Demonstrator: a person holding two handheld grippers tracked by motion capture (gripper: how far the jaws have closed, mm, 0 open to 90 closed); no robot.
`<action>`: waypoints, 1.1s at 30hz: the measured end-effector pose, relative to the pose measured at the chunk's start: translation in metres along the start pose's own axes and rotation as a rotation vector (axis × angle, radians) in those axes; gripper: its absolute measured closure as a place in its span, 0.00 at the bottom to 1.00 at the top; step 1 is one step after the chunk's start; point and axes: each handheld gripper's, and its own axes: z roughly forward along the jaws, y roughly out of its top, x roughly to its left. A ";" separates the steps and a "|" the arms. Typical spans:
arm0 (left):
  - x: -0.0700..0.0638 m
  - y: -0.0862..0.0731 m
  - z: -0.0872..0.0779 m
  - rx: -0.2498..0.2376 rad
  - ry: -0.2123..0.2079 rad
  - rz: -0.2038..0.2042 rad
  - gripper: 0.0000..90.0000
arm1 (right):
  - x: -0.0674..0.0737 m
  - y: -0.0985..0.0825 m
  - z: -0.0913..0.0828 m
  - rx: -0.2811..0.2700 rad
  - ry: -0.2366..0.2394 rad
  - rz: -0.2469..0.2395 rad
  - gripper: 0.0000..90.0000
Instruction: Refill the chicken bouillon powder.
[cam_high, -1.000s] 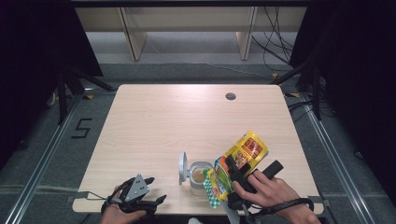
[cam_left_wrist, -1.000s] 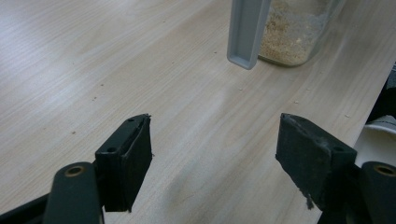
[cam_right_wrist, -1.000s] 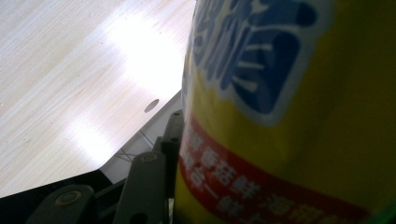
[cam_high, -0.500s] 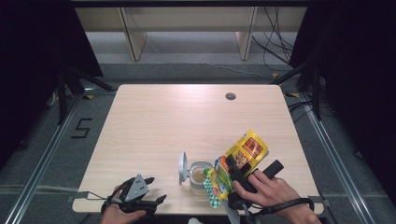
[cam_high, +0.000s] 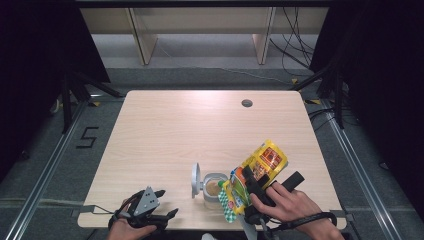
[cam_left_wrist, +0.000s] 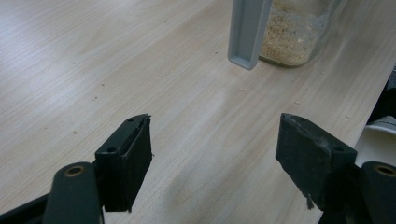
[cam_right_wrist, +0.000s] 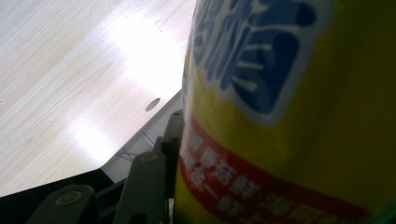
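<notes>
The right claw (cam_high: 248, 186) grasps the yellow bag (cam_high: 255, 172), tipped over the open jar (cam_high: 215, 187), which looks partly filled; the left claw (cam_high: 167, 214), released, waits beside the jar.

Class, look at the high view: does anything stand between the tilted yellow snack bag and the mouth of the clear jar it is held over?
Nothing visible does. The right gripper holds the yellow snack bag tilted beside the clear jar, whose grey hinged lid stands open on the far side from the bag, leaving the mouth uncovered.
</notes>
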 end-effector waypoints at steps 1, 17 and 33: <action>0.000 0.000 0.000 0.001 0.000 -0.001 0.29 | 0.000 0.000 0.000 0.002 0.000 -0.001 0.71; 0.000 0.000 0.000 0.003 0.001 0.002 0.29 | 0.001 0.001 0.000 -0.001 -0.001 0.020 0.71; 0.000 0.000 0.000 0.002 0.001 0.003 0.29 | 0.000 0.002 0.000 -0.008 -0.004 0.010 0.71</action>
